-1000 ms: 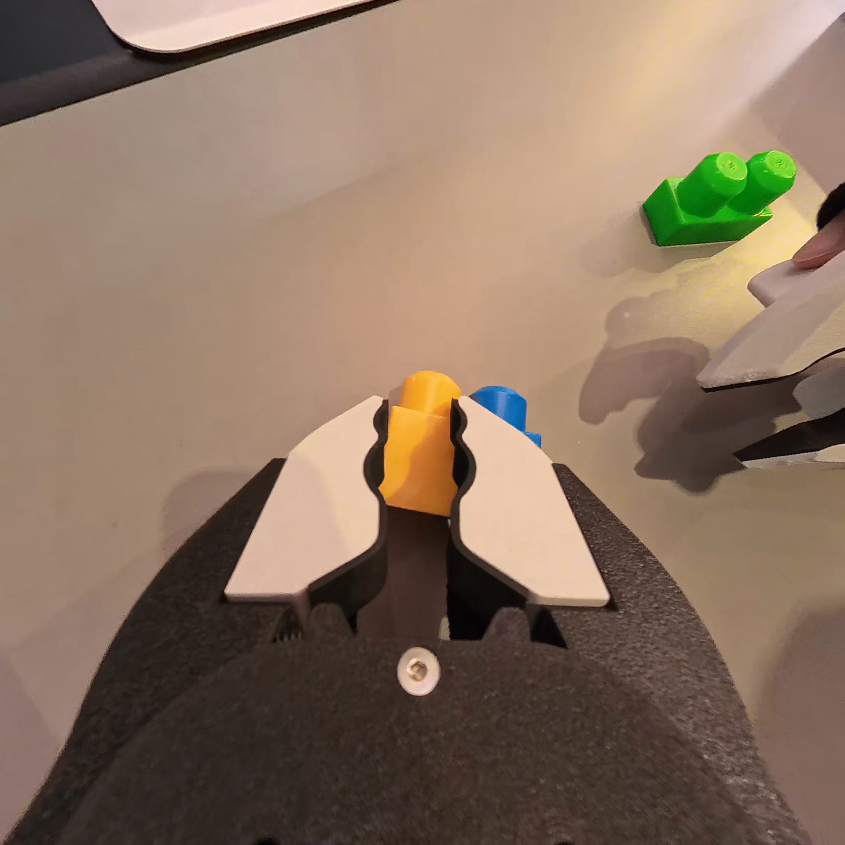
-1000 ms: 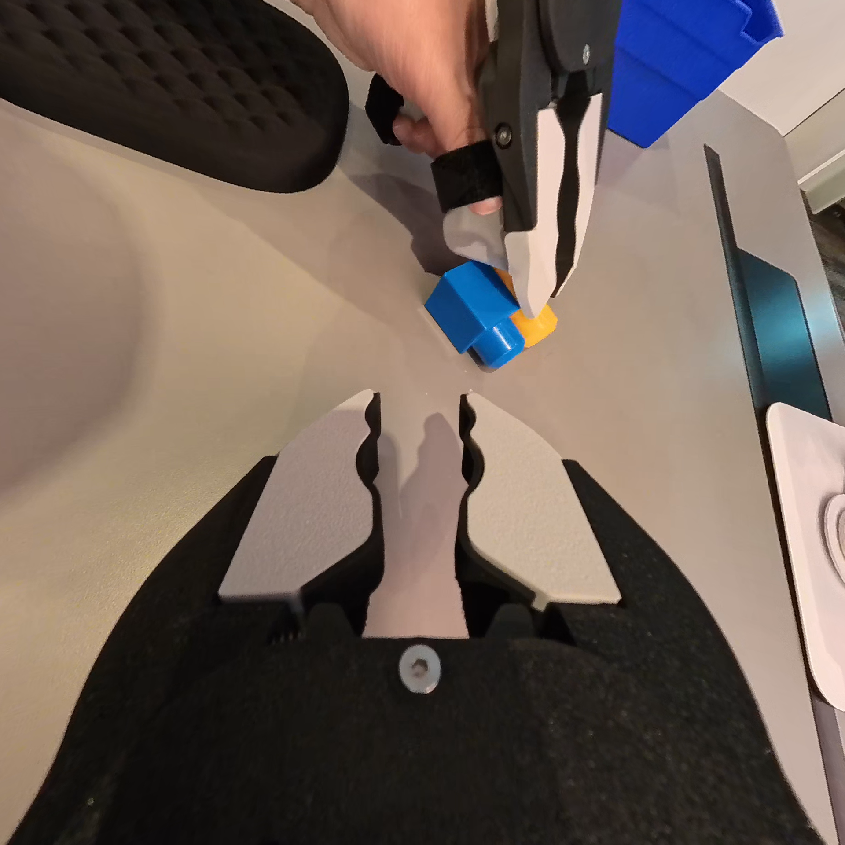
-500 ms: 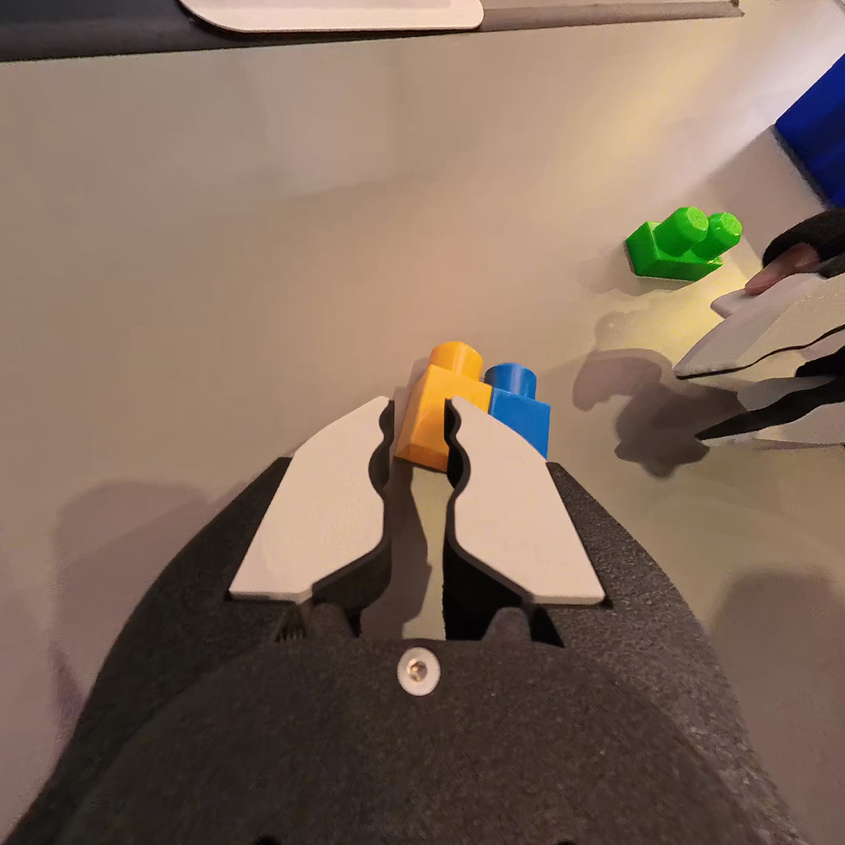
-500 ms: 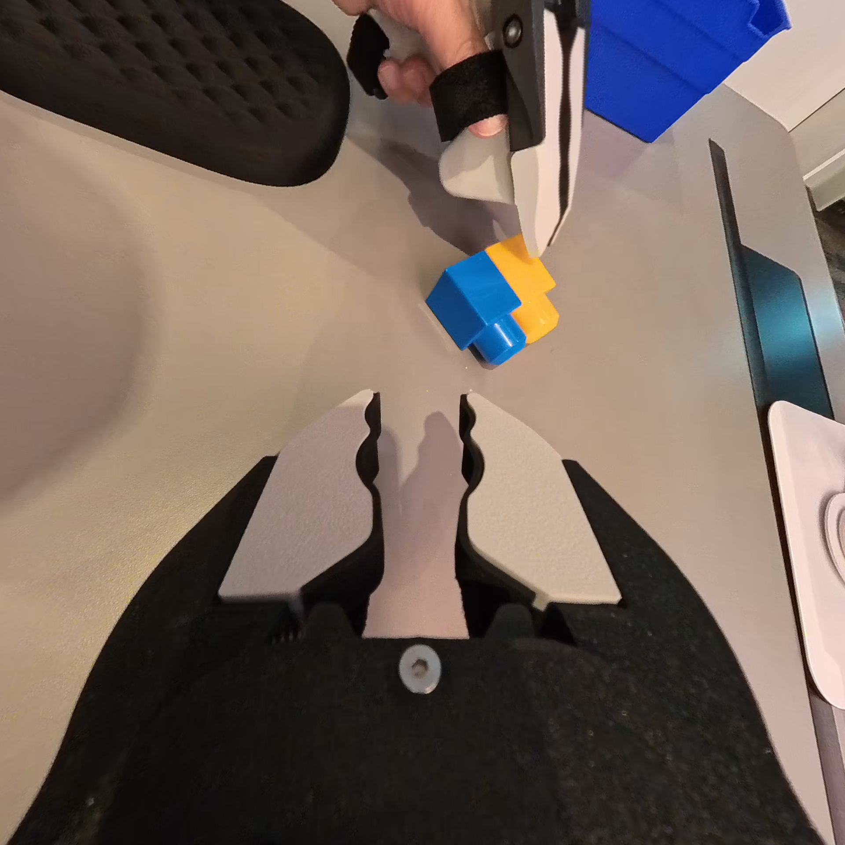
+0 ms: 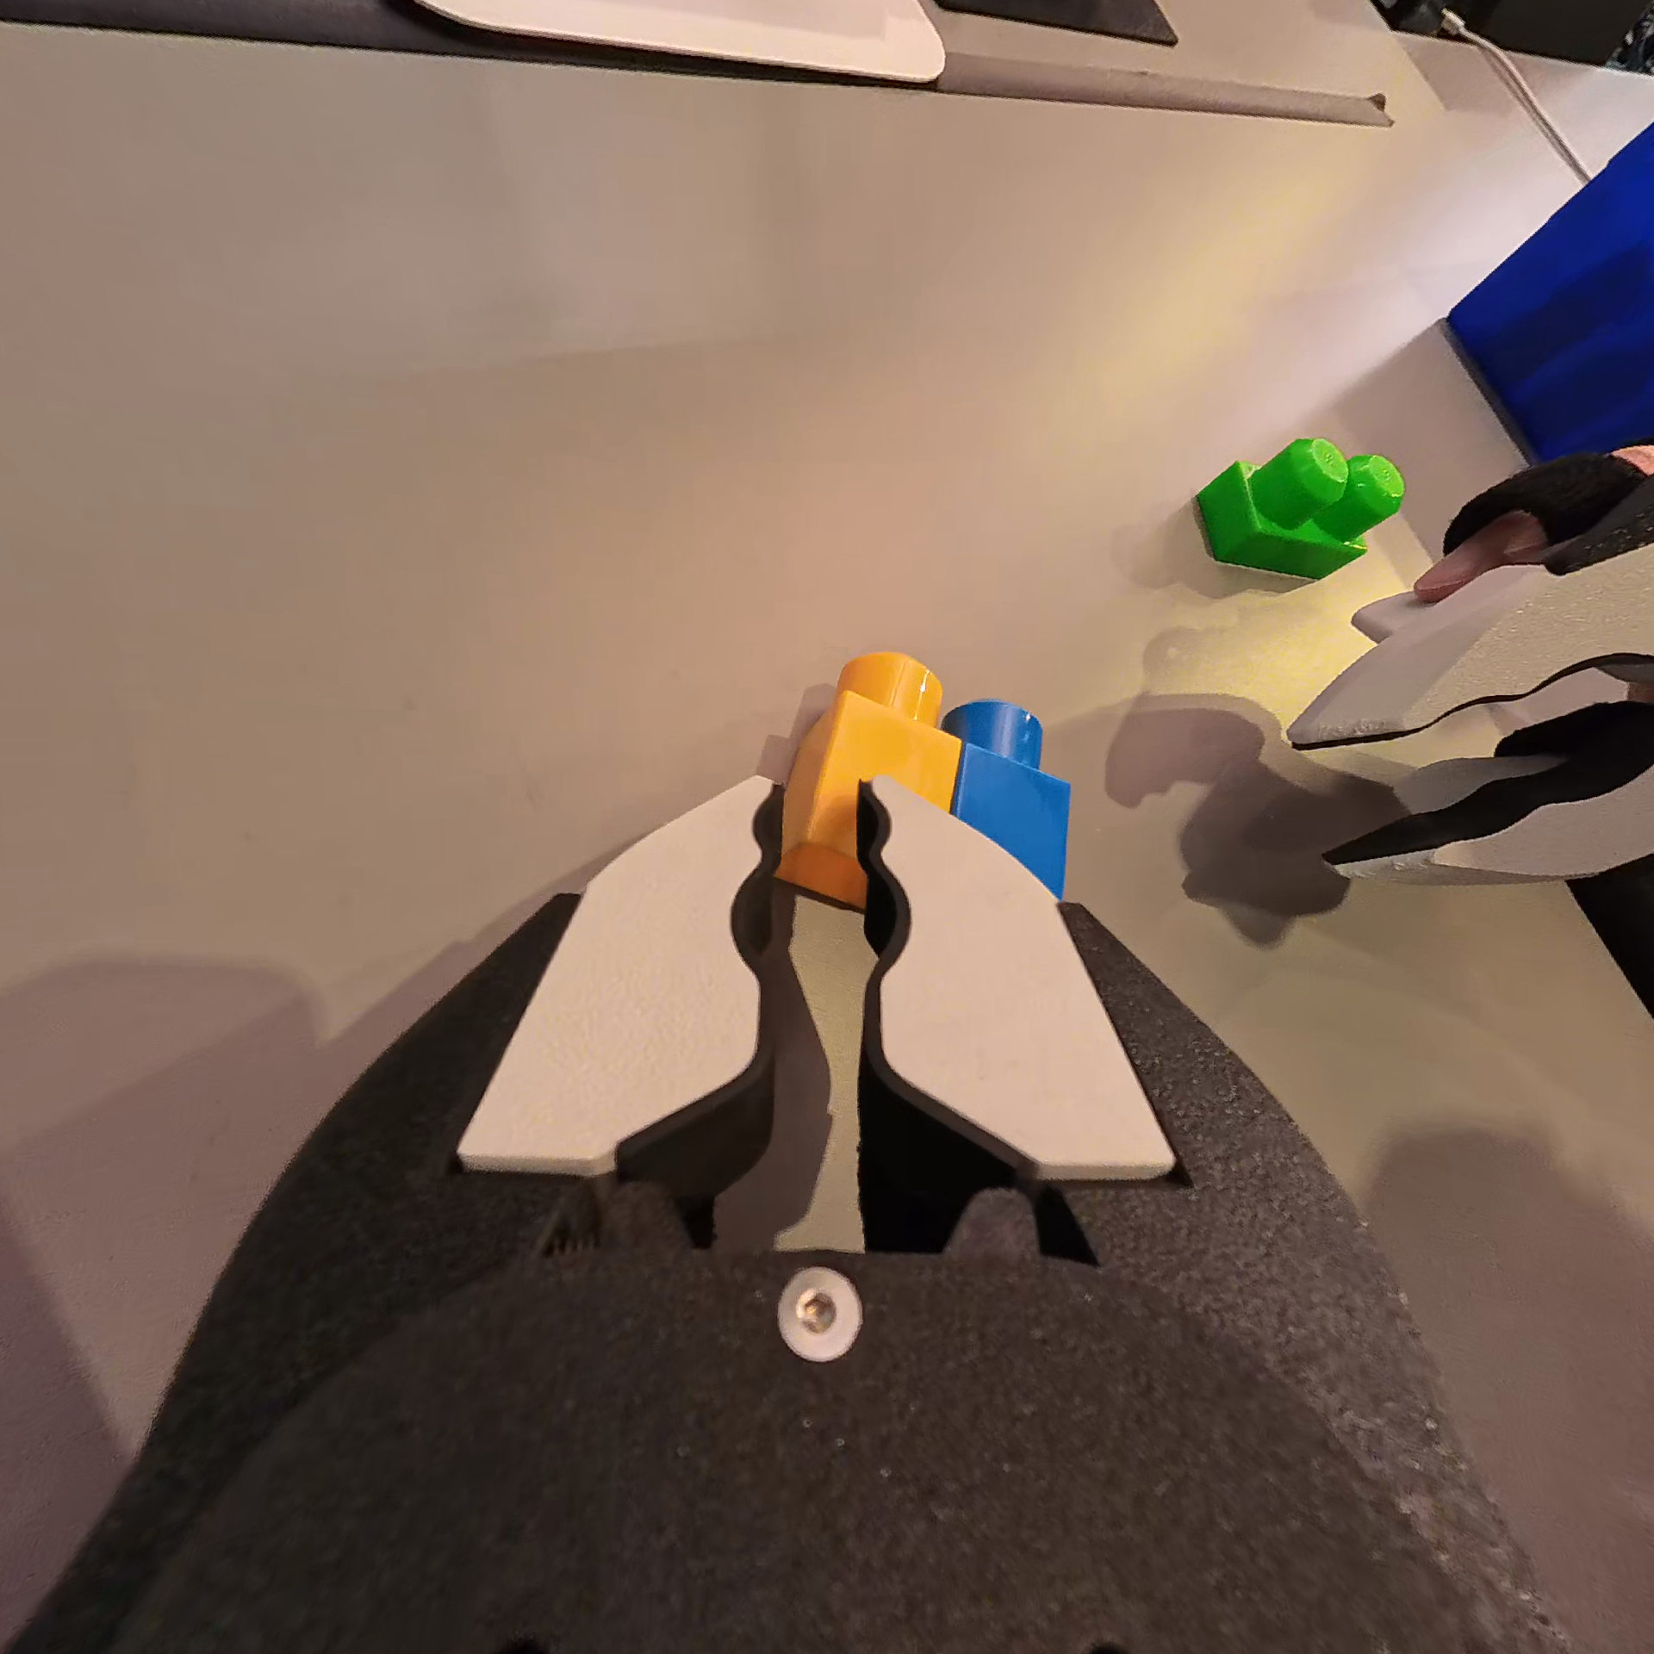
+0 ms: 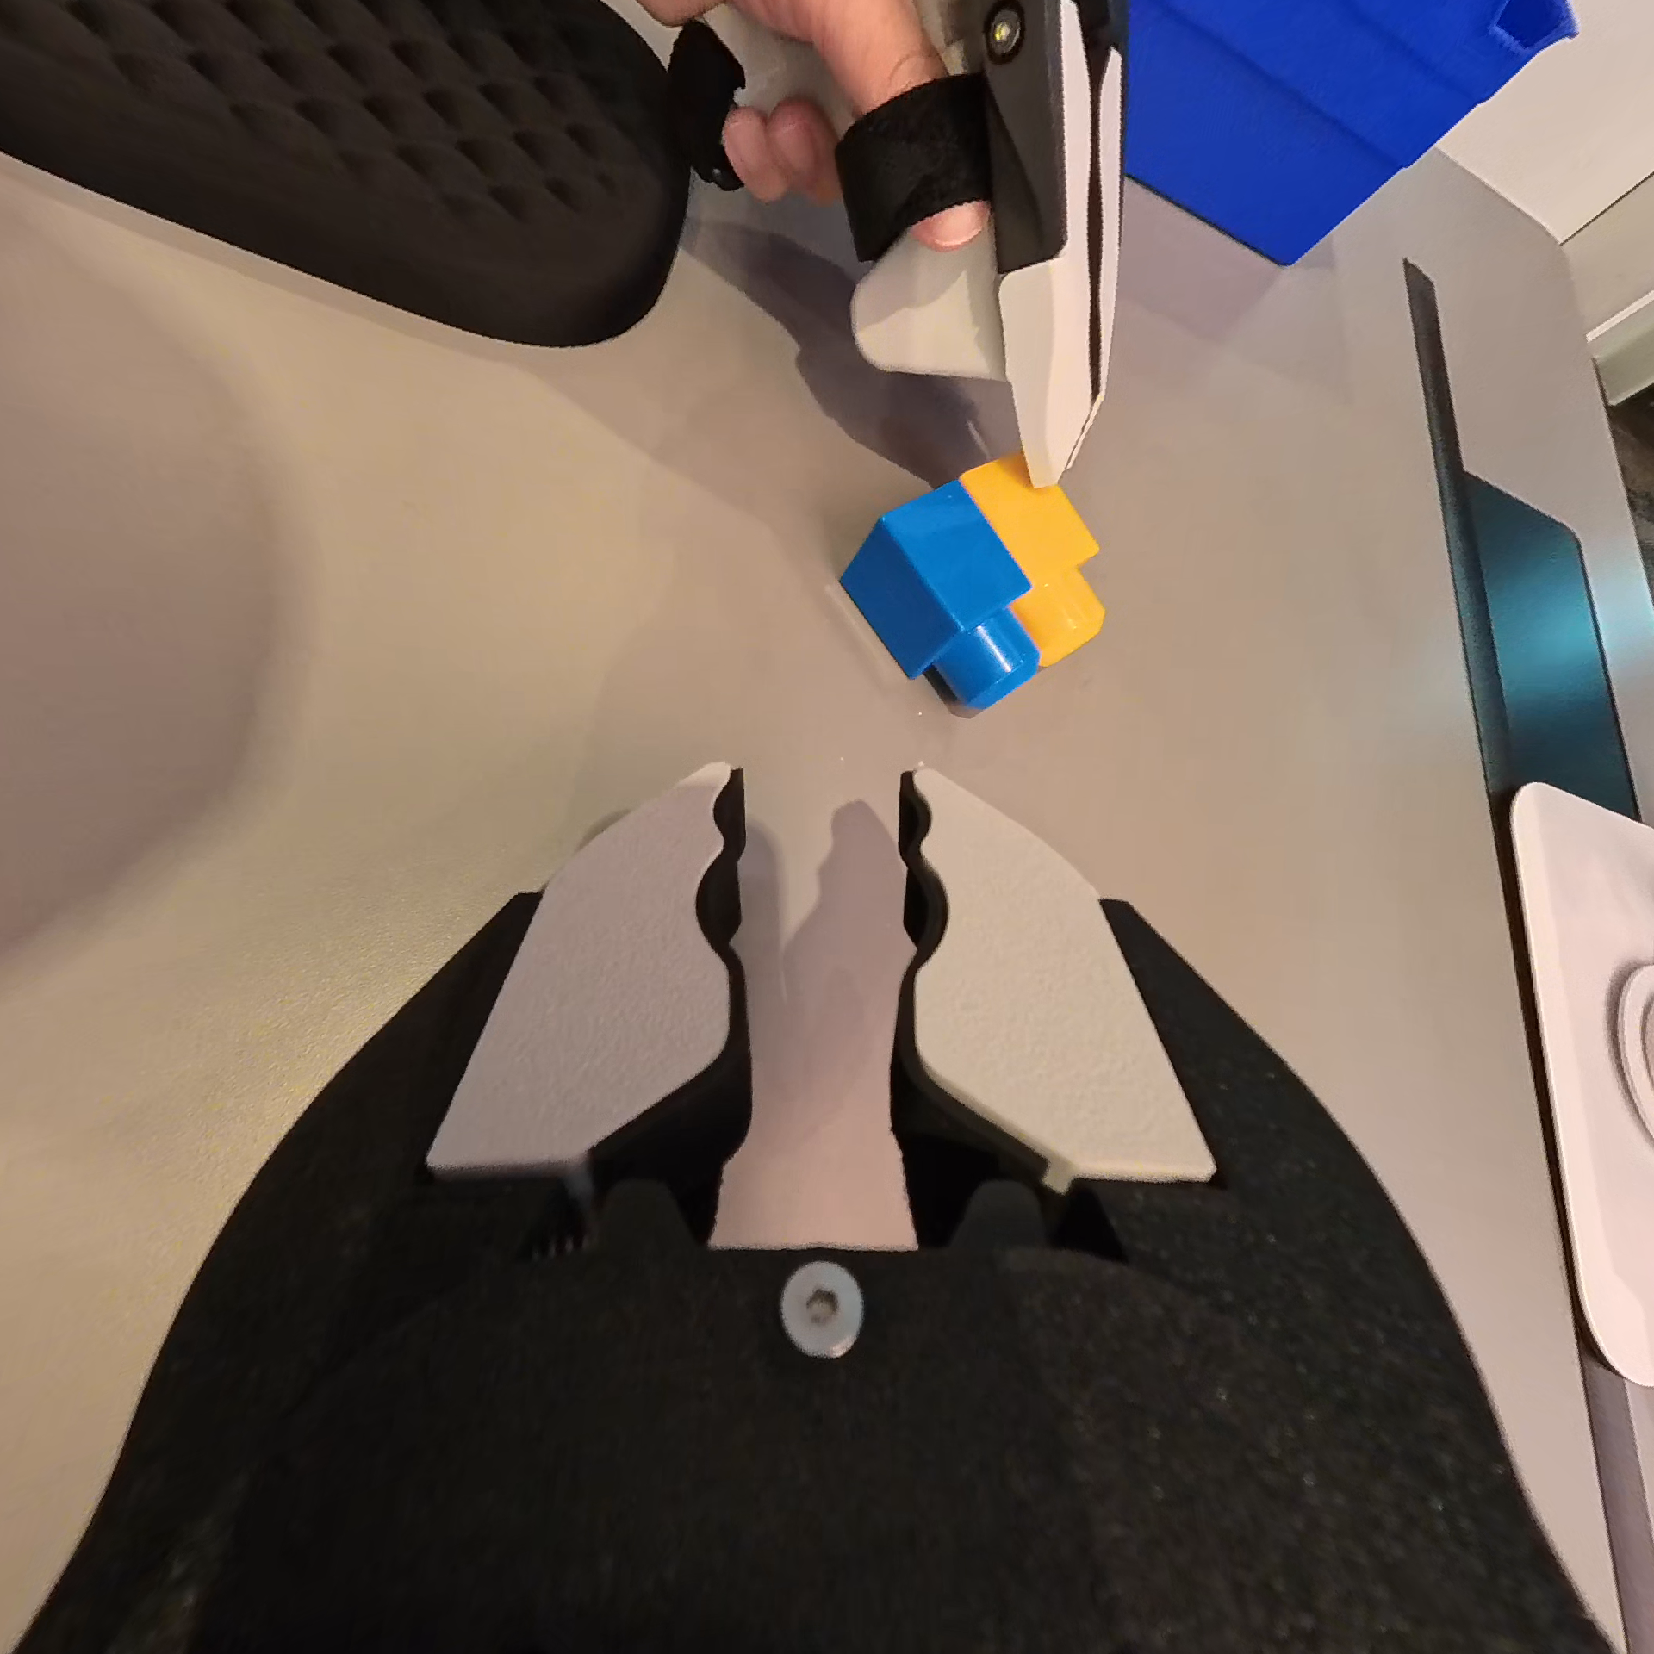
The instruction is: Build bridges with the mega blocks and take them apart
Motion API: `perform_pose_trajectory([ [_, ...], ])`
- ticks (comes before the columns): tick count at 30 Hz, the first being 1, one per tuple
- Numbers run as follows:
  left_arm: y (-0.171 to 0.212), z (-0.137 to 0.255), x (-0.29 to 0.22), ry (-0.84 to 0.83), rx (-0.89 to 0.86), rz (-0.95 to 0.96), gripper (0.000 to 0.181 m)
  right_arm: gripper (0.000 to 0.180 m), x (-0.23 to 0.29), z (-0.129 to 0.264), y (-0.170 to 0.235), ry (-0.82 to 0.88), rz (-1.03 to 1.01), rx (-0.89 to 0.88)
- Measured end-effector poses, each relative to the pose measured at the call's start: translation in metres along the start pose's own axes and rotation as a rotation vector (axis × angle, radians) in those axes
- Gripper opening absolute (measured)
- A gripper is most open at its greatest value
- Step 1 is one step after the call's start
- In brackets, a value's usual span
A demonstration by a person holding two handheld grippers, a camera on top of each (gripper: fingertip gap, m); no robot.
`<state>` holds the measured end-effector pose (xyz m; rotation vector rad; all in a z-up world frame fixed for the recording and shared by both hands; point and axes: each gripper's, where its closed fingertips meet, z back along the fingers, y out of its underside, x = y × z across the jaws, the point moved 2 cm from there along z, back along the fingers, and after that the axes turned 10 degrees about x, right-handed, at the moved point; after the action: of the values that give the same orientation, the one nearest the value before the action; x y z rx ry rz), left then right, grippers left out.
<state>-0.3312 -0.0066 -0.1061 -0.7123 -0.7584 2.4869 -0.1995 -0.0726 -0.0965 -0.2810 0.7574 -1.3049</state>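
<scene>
Blocks sit loose on the table [image 5: 447, 403]: orange block [image 5: 859, 779] and blue block [image 5: 1011, 805] upright, side by side and touching, green block [image 5: 1280, 528] well apart near the blue bin [image 5: 1575, 331]. Left gripper [image 5: 814, 792] jaws open and empty, tips just at the orange block; right gripper [image 6: 819, 783] open, empty, near the pair. Judging by this, no bridge stands; two supports look placed, green span not yet on.

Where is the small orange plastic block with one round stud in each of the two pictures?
Left wrist view: the small orange plastic block sits centre, just beyond the near fingertips.
Right wrist view: upper middle, under the far gripper's tips.
Shared landmark: the blue single-stud plastic block touching its side.
</scene>
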Motion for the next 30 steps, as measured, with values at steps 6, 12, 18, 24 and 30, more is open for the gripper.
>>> perform_pose_trajectory([
  [6, 0.001, -0.002, -0.003, 0.024, 0.001, 0.000, 0.015, 0.032, 0.000, -0.001, 0.002, -0.001, 0.000, 0.007],
  [12, 0.002, -0.003, -0.005, 0.038, -0.003, 0.003, 0.015, 0.033, 0.001, -0.002, 0.003, -0.001, 0.007, 0.019],
  [18, 0.000, -0.001, -0.003, 0.035, -0.027, 0.020, 0.015, 0.033, 0.001, -0.002, 0.003, -0.003, 0.007, 0.022],
  [24, -0.014, 0.017, -0.014, 0.109, -0.111, 0.007, 0.022, 0.033, 0.001, -0.002, 0.003, -0.002, 0.006, 0.022],
  [30, -0.001, 0.018, 0.008, -0.125, -0.026, -0.118, 0.016, 0.033, 0.001, -0.002, 0.003, -0.005, 0.009, 0.021],
])
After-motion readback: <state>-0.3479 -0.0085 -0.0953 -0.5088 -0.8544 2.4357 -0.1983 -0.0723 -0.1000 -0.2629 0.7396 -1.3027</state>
